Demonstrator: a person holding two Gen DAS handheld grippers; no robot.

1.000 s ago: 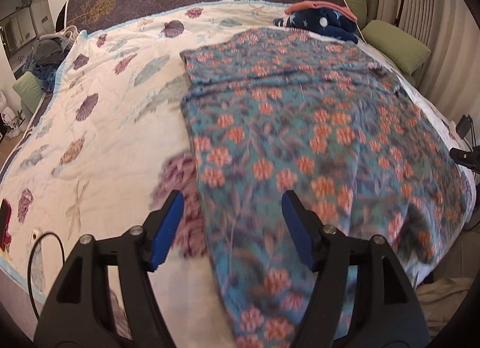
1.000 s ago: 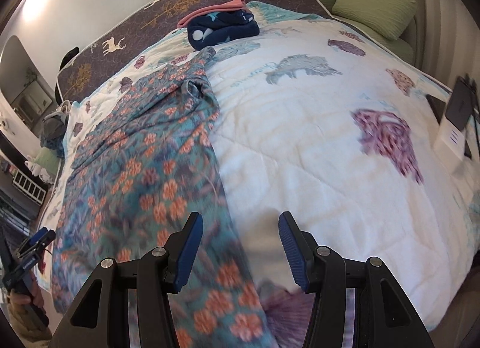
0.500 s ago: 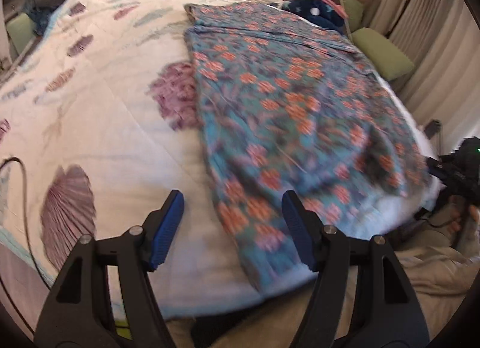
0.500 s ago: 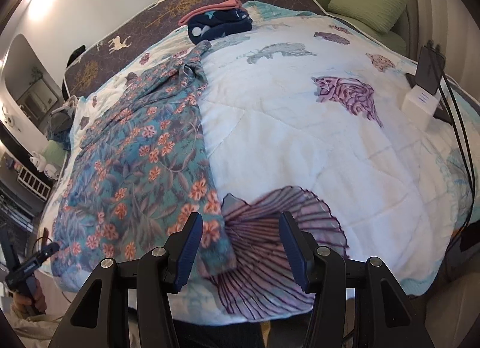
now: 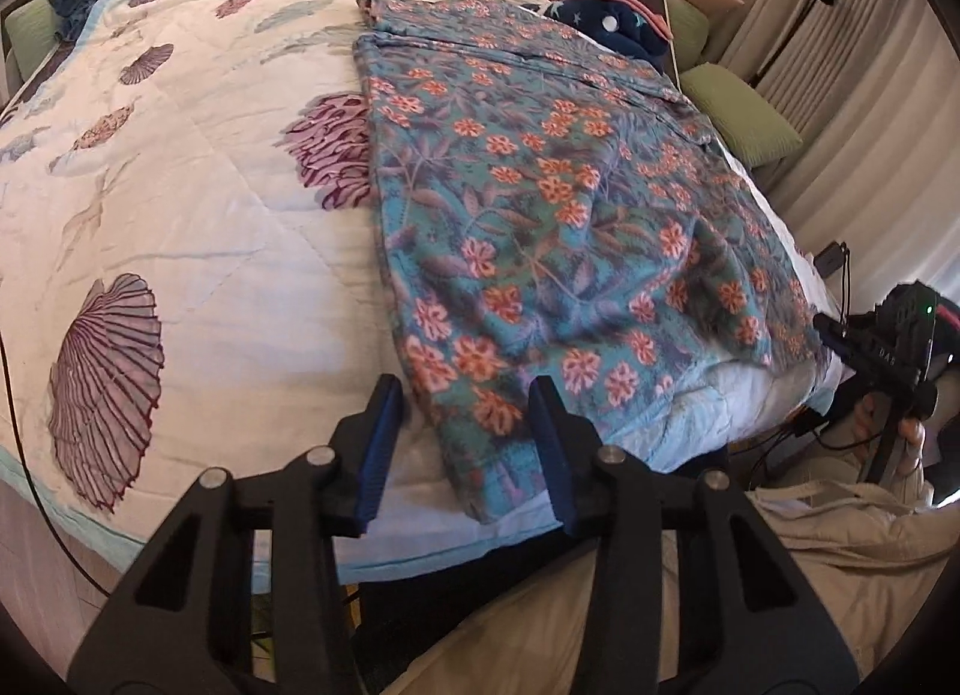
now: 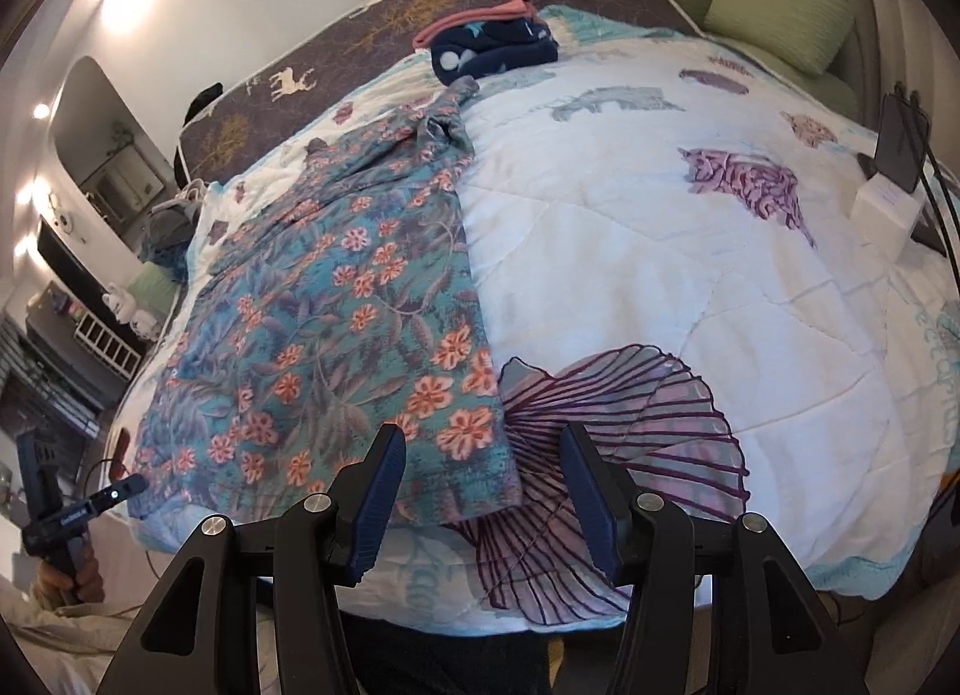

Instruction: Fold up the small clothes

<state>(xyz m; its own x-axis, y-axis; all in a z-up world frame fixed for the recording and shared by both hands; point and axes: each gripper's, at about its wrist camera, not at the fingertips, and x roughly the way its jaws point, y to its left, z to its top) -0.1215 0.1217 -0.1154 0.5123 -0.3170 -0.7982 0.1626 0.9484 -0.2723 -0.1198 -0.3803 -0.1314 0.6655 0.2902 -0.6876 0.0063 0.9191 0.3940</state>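
Note:
A teal garment with orange flowers (image 5: pixel 540 215) lies spread flat, running from the bed's near edge towards the headboard. My left gripper (image 5: pixel 465 395) hovers at its near left corner. Its jaws are closing with that hem corner between them, and the pads do not visibly press on the cloth. In the right wrist view the same garment (image 6: pixel 336 305) fills the left half. My right gripper (image 6: pixel 483 443) is open over its near right corner, with the hem edge lying between the fingers.
The white quilt (image 5: pixel 198 215) with shell prints covers the bed. A folded navy and pink pile (image 6: pixel 492 44) sits near the headboard, with green pillows (image 6: pixel 780 17) beyond. A phone and white charger (image 6: pixel 888 203) with cables lie at the right edge. A cable (image 5: pixel 12 395) hangs at the left.
Both grippers have drawn back from mid-bed to the garment's near hem at the bed's edge. The left jaws now stand narrower around the hem corner. The right jaws keep their width.

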